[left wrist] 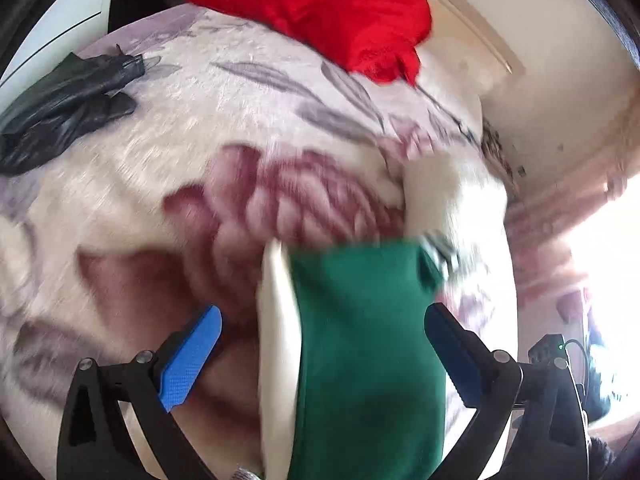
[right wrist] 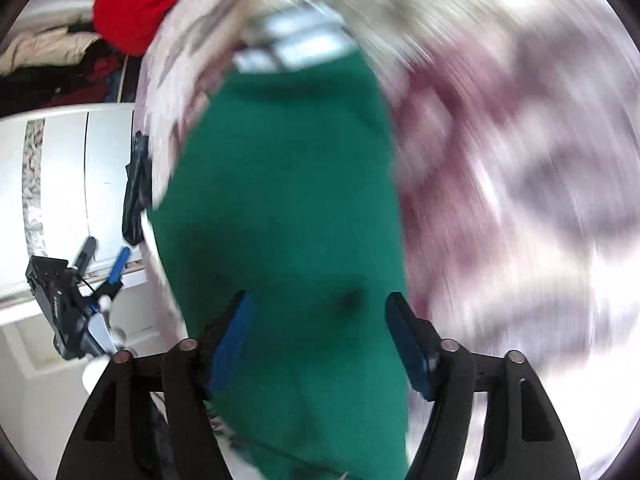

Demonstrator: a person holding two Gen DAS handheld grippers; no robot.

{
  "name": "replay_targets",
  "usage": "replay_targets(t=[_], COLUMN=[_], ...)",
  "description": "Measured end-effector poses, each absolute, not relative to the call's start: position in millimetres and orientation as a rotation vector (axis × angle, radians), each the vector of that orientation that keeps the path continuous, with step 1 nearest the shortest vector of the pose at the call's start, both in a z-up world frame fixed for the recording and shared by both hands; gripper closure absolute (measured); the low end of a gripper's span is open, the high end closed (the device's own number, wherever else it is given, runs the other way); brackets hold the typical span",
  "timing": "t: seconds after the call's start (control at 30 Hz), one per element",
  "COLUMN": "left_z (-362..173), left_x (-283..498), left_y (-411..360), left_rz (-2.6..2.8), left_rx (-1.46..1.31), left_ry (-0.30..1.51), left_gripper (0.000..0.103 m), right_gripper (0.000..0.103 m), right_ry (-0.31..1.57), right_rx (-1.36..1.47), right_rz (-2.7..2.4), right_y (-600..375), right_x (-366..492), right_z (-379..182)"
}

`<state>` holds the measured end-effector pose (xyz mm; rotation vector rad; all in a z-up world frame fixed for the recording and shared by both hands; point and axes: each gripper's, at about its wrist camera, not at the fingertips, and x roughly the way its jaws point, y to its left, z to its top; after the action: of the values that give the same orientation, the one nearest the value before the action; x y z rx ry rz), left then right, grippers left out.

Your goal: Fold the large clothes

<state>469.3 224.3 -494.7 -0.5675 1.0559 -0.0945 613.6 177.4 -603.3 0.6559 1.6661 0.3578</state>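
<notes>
A green garment lies folded in a long strip on the floral blanket, with a cream edge along its left side. My left gripper hangs open and wide above it; the left pad stands clear of the cloth and the right pad sits by its edge. In the blurred right wrist view the green garment fills the space under my right gripper, which looks open, its pads at the cloth's sides. A pale checked patch shows at the garment's far end.
A red garment is heaped at the blanket's far edge. Black leather gloves lie at the left. A white cabinet stands beside the bed, with the left gripper in front of it. A cream wall is at the right.
</notes>
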Motion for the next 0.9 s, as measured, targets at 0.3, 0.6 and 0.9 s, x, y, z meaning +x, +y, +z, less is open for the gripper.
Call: replay_targets(t=[0.3, 0.6, 0.9], left_z=[-564.7, -623.0, -633.1], left_x=[249.4, 133.3, 131.2], left_y=[185.1, 134.8, 151.2], left_rz=[-0.130, -0.096, -0.137], left_rx=[-0.682, -0.643, -0.840], left_ry=[1.494, 1.653, 1.495], left_gripper=[0.000, 0.000, 0.000], right_gripper=[0.017, 0.052, 0.001], right_ry=[1.898, 1.922, 1.771], right_rx=[0.779, 0.617, 1.000], right_rz=[0.266, 0.156, 0.411], right_y=[169.7, 184.5, 163.5], right_x=[358.7, 251.9, 254.9], right_z=[-627.3, -688.0, -684.4])
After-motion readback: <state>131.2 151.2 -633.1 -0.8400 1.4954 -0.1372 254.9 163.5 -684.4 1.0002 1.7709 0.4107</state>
